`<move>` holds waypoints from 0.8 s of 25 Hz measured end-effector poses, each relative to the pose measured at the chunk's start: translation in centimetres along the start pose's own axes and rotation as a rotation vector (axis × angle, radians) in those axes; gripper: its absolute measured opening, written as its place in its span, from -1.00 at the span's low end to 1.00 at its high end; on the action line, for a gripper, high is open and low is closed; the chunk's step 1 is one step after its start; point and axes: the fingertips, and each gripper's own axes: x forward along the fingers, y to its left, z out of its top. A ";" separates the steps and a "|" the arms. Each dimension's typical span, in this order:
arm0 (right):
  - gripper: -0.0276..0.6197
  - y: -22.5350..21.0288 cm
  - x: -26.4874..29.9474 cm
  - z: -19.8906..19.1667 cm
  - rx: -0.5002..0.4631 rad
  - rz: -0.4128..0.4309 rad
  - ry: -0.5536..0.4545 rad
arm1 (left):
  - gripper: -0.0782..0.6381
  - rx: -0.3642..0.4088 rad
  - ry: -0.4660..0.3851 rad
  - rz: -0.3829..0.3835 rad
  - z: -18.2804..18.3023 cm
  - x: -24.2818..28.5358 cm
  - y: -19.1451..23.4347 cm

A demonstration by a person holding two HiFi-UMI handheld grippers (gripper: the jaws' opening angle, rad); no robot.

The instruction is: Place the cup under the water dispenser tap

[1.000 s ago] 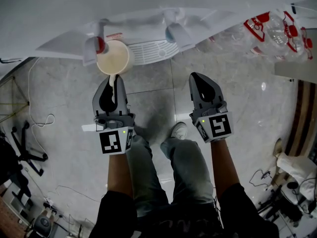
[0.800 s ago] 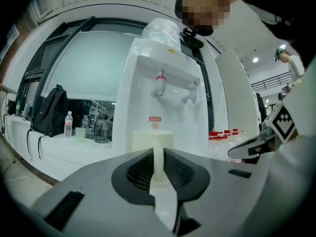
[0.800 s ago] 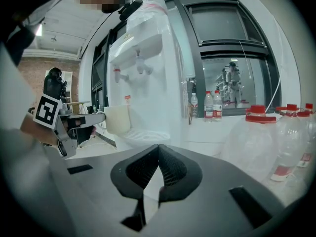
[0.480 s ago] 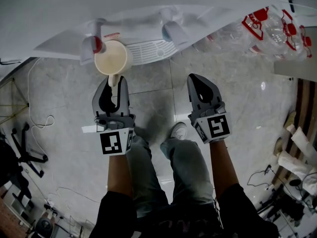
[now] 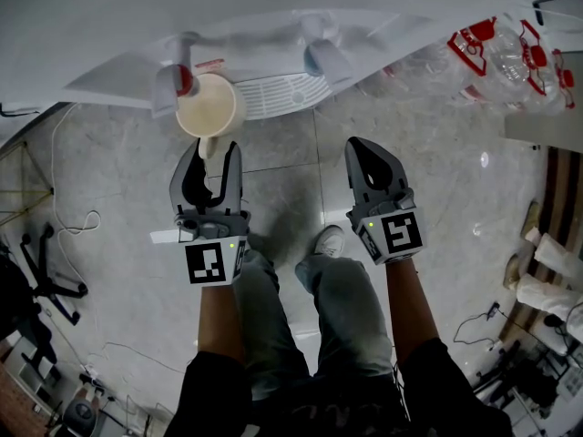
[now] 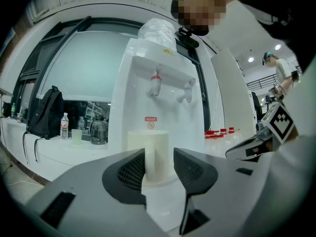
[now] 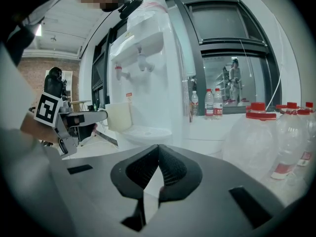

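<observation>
As the cup (image 5: 209, 106) stood under the tap (image 5: 185, 82) dead ahead of the nearer left gripper (image 5: 214, 156), its handle (image 5: 208, 146) sat loose between jaws that had just been opening.

The white drip tray (image 5: 287, 94) carries the cream cup (image 5: 208, 107) (at its left end) above tiled floor (image 5: 118, 180).

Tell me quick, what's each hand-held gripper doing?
Left hand-held gripper: open, jaws just opening, cup handle between them.
Right hand-held gripper: shut, empty.
</observation>
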 end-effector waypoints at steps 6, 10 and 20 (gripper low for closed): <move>-0.88 0.4 0.3 0.8 0.004 0.004 -0.056 | -0.22 -0.020 -0.015 0.020 0.2 -0.1 0.6; -0.88 0.6 0.0 -0.1 0.004 0.010 -0.012 | -0.22 -0.028 -0.016 0.033 0.2 -0.2 0.8; -0.88 0.8 -0.3 -0.7 0.002 0.011 0.005 | -0.16 -0.026 -0.020 0.039 0.1 -0.5 1.1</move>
